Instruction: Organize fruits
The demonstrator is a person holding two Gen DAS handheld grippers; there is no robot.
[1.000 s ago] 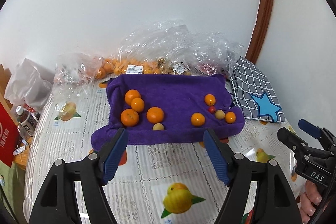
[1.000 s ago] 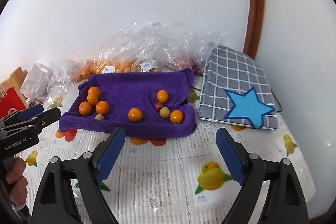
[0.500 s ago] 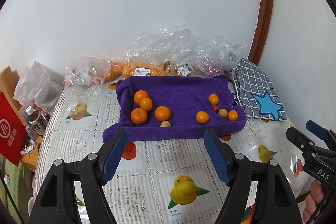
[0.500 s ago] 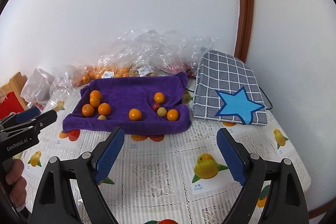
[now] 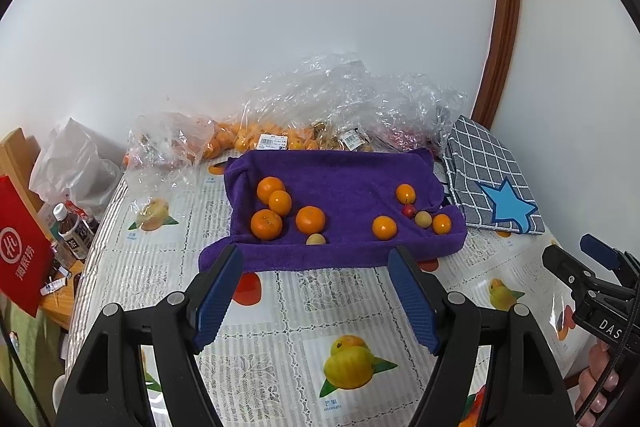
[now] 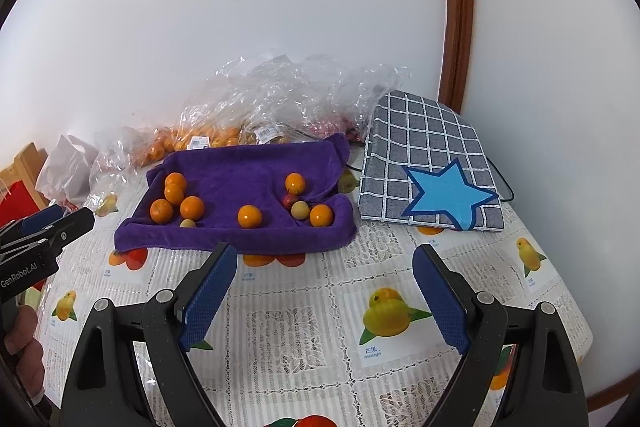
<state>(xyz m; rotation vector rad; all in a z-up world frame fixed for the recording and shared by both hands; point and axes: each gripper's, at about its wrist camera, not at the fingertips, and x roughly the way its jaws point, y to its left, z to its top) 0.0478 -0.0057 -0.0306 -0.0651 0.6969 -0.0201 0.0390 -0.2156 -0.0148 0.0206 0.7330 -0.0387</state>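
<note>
A purple towel lies on the table with several oranges on it. Its left side holds a cluster of oranges. One orange lies alone near the front middle. On the right are more oranges, a small red fruit and a pale round fruit. Another pale fruit sits by the front fold. My left gripper stands open above the tablecloth in front of the towel, empty. My right gripper is open and empty too, short of the towel.
Clear plastic bags of oranges and other fruit pile against the wall behind the towel. A grey checked cushion with a blue star lies at the right. Bottles and a red card stand off the table's left edge.
Both grippers have drawn back and tilted up a little from the towel, so more tablecloth and wall show. The fruits have not moved.
</note>
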